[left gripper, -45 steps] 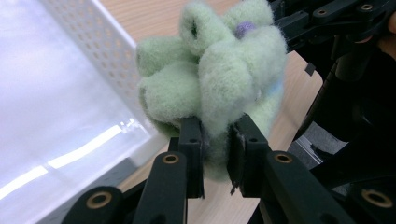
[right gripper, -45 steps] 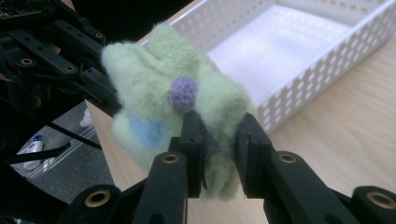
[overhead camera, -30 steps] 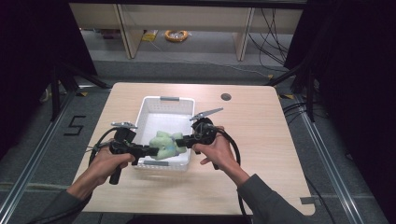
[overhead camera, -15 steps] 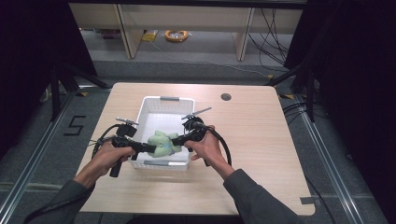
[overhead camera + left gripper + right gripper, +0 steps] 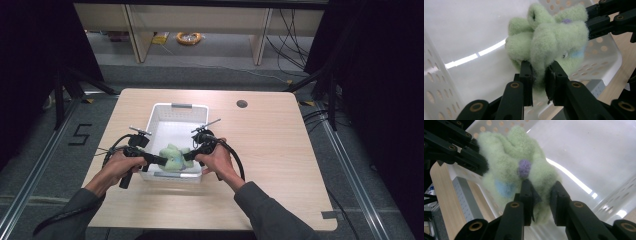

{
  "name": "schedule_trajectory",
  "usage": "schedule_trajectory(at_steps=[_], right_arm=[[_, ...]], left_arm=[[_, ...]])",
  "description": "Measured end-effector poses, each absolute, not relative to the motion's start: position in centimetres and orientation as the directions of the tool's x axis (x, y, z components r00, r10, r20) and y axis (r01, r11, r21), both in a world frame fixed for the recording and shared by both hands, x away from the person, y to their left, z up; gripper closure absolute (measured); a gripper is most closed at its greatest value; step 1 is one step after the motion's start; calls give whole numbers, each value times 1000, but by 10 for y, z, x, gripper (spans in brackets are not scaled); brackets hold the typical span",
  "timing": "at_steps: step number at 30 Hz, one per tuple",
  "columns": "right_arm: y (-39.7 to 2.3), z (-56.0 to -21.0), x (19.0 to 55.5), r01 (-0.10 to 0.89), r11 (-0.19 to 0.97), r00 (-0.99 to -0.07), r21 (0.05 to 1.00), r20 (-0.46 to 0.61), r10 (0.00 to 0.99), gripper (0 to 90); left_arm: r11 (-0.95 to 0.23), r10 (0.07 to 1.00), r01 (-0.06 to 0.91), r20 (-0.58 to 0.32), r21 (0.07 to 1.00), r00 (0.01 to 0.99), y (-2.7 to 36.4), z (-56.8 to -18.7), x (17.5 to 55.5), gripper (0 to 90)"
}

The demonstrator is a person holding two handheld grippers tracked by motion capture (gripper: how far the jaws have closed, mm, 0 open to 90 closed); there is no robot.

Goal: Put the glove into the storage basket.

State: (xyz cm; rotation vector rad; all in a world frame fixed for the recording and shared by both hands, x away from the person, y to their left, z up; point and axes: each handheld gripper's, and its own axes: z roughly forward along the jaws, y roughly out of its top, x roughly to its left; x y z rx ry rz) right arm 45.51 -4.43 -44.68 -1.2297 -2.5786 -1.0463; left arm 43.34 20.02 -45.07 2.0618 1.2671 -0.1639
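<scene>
Both tongs, left (image 5: 161,160) and right (image 5: 187,156), clamp a green plush toy (image 5: 173,158) (over the white basket (image 5: 165,112)).

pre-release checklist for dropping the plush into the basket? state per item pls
1. Left gripper jaws clamped on the green plush toy: ok.
2. Right gripper jaws clamped on the toy: ok.
3. Toy over the white basket, inside its rim: ok.
4. Basket floor under the toy free of other items: ok.
5. Toy touching the basket floor: cannot tell.
6. Basket fully on the table: ok.
</scene>
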Motion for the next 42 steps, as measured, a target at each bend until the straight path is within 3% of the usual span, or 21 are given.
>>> schedule_trajectory(at_steps=[20, 27, 42], right_arm=[[-31, -454, 457, 696, 518, -693, 497, 274, 667, 690], [-27, -446, 457, 680, 542, -705, 493, 239, 667, 575], [-40, -426, 451, 641, 539, -735, 547, 234, 637, 518]], left_arm=[[-371, 764, 807, -343, 460, 547, 194, -453, 435, 707], [-358, 782, 792, -306, 495, 544, 197, -447, 435, 637], [-321, 789, 740, -265, 591, 554, 189, -426, 420, 536]])
